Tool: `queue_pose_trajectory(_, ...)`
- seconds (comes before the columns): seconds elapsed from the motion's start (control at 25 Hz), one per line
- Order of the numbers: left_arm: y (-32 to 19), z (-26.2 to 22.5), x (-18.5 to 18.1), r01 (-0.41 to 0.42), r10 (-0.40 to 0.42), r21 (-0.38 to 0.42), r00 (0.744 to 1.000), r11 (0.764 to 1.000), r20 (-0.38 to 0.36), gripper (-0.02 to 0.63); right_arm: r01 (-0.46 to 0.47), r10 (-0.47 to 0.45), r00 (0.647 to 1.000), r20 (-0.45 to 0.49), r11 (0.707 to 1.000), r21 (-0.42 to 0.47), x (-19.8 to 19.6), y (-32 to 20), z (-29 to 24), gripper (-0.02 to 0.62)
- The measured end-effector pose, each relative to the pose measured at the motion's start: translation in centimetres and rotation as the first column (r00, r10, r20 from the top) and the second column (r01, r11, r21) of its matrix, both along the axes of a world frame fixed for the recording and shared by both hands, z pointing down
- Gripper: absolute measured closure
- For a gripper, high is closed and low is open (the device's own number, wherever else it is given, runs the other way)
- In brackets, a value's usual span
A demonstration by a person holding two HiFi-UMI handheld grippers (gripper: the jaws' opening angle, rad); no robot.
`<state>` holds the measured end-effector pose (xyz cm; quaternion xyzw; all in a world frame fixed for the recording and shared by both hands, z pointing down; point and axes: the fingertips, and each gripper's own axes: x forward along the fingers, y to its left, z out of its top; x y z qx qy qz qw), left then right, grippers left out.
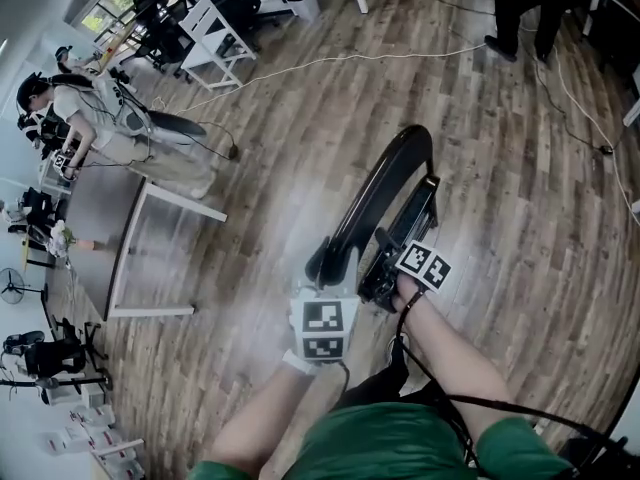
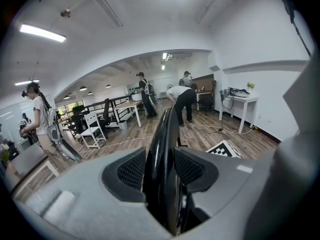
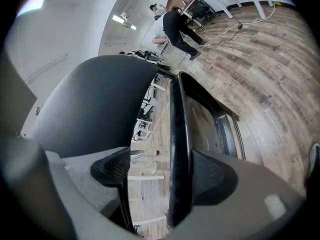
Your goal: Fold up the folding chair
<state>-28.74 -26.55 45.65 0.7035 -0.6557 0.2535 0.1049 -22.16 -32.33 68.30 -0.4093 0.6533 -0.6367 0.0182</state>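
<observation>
Clearly my left gripper (image 2: 160, 168) is clamped on the folding chair (image 1: 372, 193) before me, but my right gripper (image 3: 162, 174) stands open around its edge, so the chair may swing or slip.

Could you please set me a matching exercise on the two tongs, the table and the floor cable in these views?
1. left tongs
2. right tongs
3. table
4. cable

A. white, lying across the wood floor
B. shut on the folding chair edge
C. grey top, white legs
D. jaws apart, chair frame against one pad

Pairs: 1-B, 2-D, 3-C, 4-A.
</observation>
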Motion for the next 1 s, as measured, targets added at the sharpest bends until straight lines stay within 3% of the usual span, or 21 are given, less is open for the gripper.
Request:
queue_pose_trajectory(0.12, -0.1, -0.1, -0.5, 0.02, -0.02, -0.005, 1.0, 1.0, 0.007, 0.423, 0.016, -0.016, 1.0, -0.006, 1.0, 0.0, -0.6, -0.1, -0.3, 0.209)
queue_pose_trajectory(0.28, -0.2, -0.1, -1.1, 0.033, -0.033, -0.003, 0.999, 0.999, 0.01, 0.423, 0.113, -0.115, 0.992, 0.044, 0.992, 0.057, -0.6, 0.4, -0.9, 0.209)
queue_pose_trajectory(0.4, -0.2, 0.0, -1.3, 0.057, -0.057, 0.012, 0.998, 0.998, 0.014, 0.423, 0.203, -0.204, 0.979, -0.007, 0.973, 0.113, -0.1, 1.5, -1.8, 0.209)
queue_pose_trajectory(0.52, -0.2, 0.2, -1.3, 0.071, -0.071, 0.01, 0.997, 0.997, 0.008, 0.423, 0.266, -0.262, 0.964, -0.048, 0.95, 0.161, 1.9, 2.9, -3.4, 0.21)
queue_pose_trajectory(0.64, -0.2, 0.0, -1.3, 0.071, -0.071, 0.006, 0.997, 0.997, 0.0, 0.423, 0.272, -0.265, 0.962, -0.06, 0.935, 0.226, 4.8, 3.7, -6.8, 0.213)
queue_pose_trajectory(0.76, 0.0, -0.1, -1.2, 0.072, -0.072, 0.015, 0.997, 0.997, -0.005, 0.423, 0.285, -0.261, 0.958, -0.115, 0.902, 0.323, 8.2, 4.2, -11.2, 0.239)
queue_pose_trajectory(0.84, 0.2, -0.2, -1.2, 0.075, -0.075, 0.024, 0.997, 0.997, -0.005, 0.423, 0.301, -0.255, 0.953, -0.166, 0.868, 0.394, 10.5, 4.6, -14.5, 0.283)
queue_pose_trajectory(0.96, 0.4, -0.2, -1.0, 0.079, -0.08, 0.028, 0.997, 0.996, 0.006, 0.423, 0.309, -0.217, 0.947, -0.235, 0.812, 0.496, 14.1, 5.2, -19.2, 0.459)
queue_pose_trajectory(1.0, 0.5, -0.3, -0.9, 0.081, -0.081, 0.029, 0.997, 0.996, 0.008, 0.423, 0.309, -0.2, 0.946, -0.256, 0.793, 0.525, 15.2, 5.4, -20.7, 0.48)
